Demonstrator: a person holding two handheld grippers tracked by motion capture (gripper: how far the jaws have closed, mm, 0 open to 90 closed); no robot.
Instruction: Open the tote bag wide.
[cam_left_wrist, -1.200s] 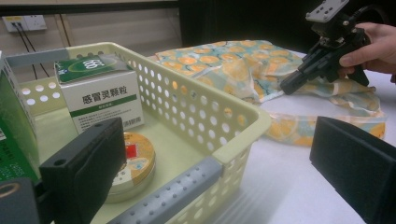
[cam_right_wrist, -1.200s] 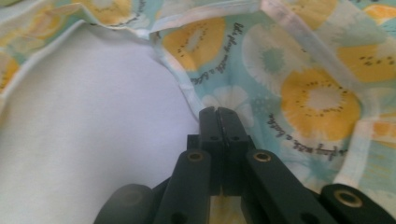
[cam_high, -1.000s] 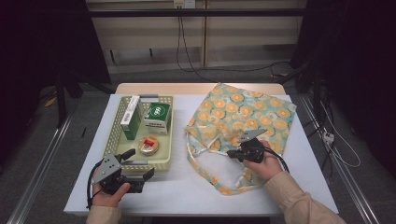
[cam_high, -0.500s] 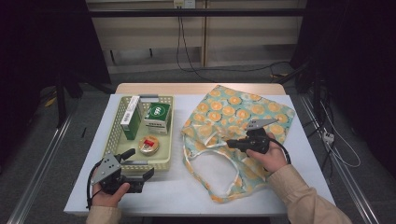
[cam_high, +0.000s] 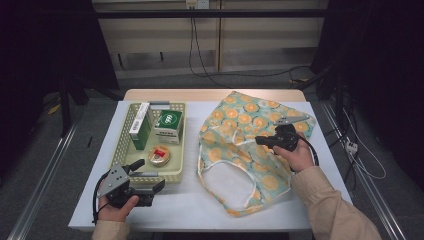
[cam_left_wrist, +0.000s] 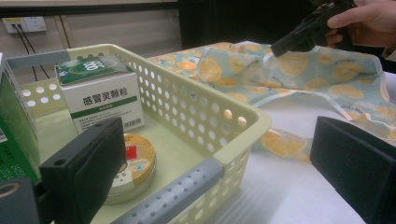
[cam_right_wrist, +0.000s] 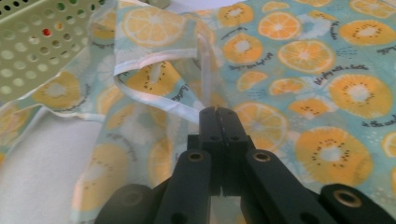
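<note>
The fruit-print bag (cam_high: 250, 150) is spread over the right half of the white surface (cam_high: 165, 205), its mouth turned toward the person and its pale lining exposed. The upper edge of the bag (cam_right_wrist: 154, 100) is pinched between the jaws of the right hand-held gripper (cam_high: 261, 140), which are clenched flat together on the fabric, as seen in the right gripper view, where the hem is drawn up to the jaw tips (cam_right_wrist: 217, 112). That edge is lifted off the surface, so the mouth is held agape.

Just left of the bag, a pale perforated basket (cam_high: 125, 142) is placed on the surface. Inside it are seen a white and green medicine box (cam_high: 168, 126), a slim green box (cam_high: 140, 126) along the left wall, and a round yellow tin (cam_high: 159, 155) near the front.

The left hand-held gripper (cam_high: 148, 181) is held low at the front corner of the basket, its jaws released and wide apart, with nothing between them (cam_left_wrist: 219, 154).
</note>
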